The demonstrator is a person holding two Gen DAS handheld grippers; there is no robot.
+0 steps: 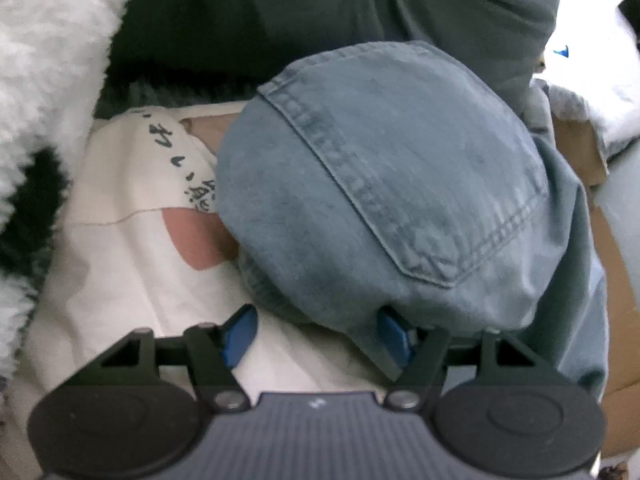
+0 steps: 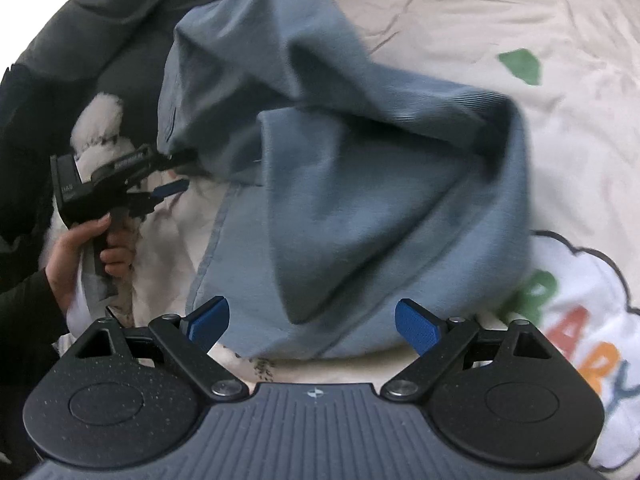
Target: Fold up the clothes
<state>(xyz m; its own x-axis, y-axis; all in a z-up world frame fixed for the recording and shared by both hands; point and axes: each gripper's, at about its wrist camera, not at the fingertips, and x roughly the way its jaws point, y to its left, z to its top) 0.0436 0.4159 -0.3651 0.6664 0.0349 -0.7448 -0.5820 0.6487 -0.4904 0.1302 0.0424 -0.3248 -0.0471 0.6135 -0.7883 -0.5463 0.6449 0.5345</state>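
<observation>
Light blue denim jeans (image 1: 380, 180) lie bunched on a cream printed bedsheet (image 1: 120, 260), back pocket up. My left gripper (image 1: 316, 332) is open with its jaws wide. The denim's near edge drapes over the right finger, and neither pad presses on it. From the right wrist view the jeans (image 2: 360, 180) form a loose folded heap. The left gripper (image 2: 188, 170), held by a hand (image 2: 80, 256), sits at their left edge with its fingers apart. My right gripper (image 2: 312, 324) hovers open at the near edge of the jeans, and its blue pads (image 2: 416, 328) touch no cloth.
A white fluffy garment (image 1: 40, 80) lies at the left and a dark grey garment (image 1: 400, 8) behind the jeans. Brown cardboard (image 1: 580, 148) shows at the right edge. In the right wrist view a dark jacket (image 2: 100, 20) lies far left, and the sheet (image 2: 520, 20) spreads to the right.
</observation>
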